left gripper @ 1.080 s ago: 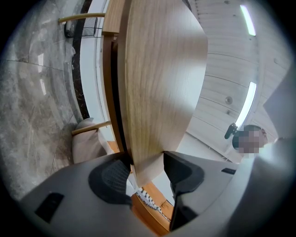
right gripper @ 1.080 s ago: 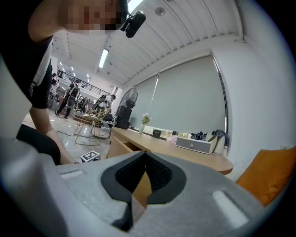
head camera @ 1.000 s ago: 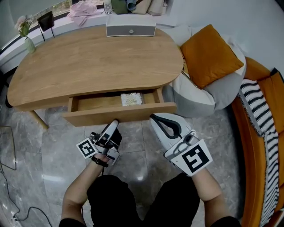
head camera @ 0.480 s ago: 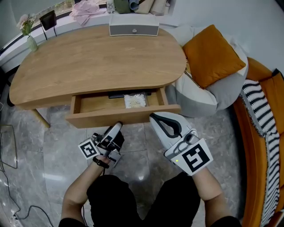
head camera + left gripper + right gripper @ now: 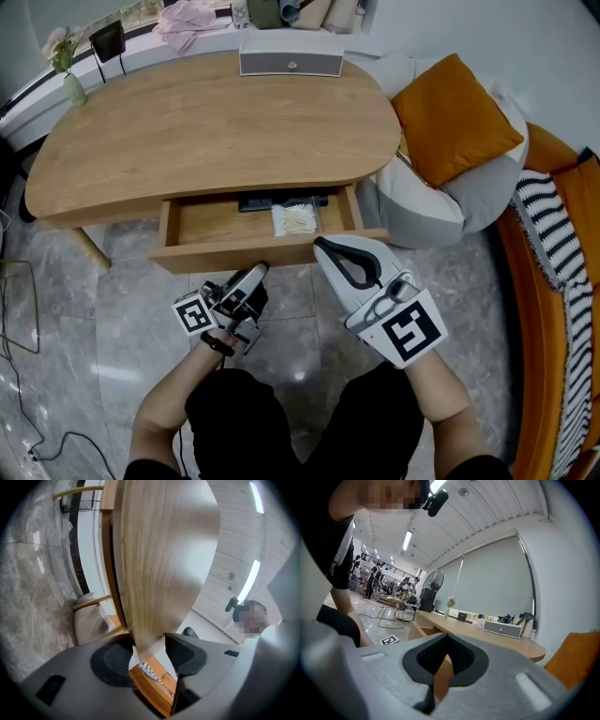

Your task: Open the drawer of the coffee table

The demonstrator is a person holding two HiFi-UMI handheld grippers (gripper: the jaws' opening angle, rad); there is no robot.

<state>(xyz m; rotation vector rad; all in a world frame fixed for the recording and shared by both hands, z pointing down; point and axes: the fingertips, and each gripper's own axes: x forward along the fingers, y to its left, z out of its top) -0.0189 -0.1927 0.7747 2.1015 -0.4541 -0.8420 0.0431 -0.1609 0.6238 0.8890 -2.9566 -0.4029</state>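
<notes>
**Drawer out, front clamped by left hand-held gripper**

The drawer (image 5: 217, 256) is seen drawn out from under the tabletop (image 5: 206, 131), its inside laid open from above; its front board is clamped between the pads of the left hand-held gripper (image 5: 259, 272), at about the middle of the board's lower edge; in the left gripper view the board is seen filling the gap between the two dark pads. The right hand-held gripper (image 5: 320, 247) is held toward the right end of the drawer front; its jaws are brought together with nothing between them; whether its tip touches the board cannot be told. Inside the drawer a pale packet (image 5: 295, 218) is seen toward the right end, and a dark flat thing (image 5: 257, 202) lies at the back, just left of the packet. Beyond the drawer, at the far edge of the tabletop, a grey box (image 5: 291, 62) is stood; right of the drawer an orange cushion (image 5: 455, 117) is propped on a pale pouf (image 5: 422, 211).
</notes>
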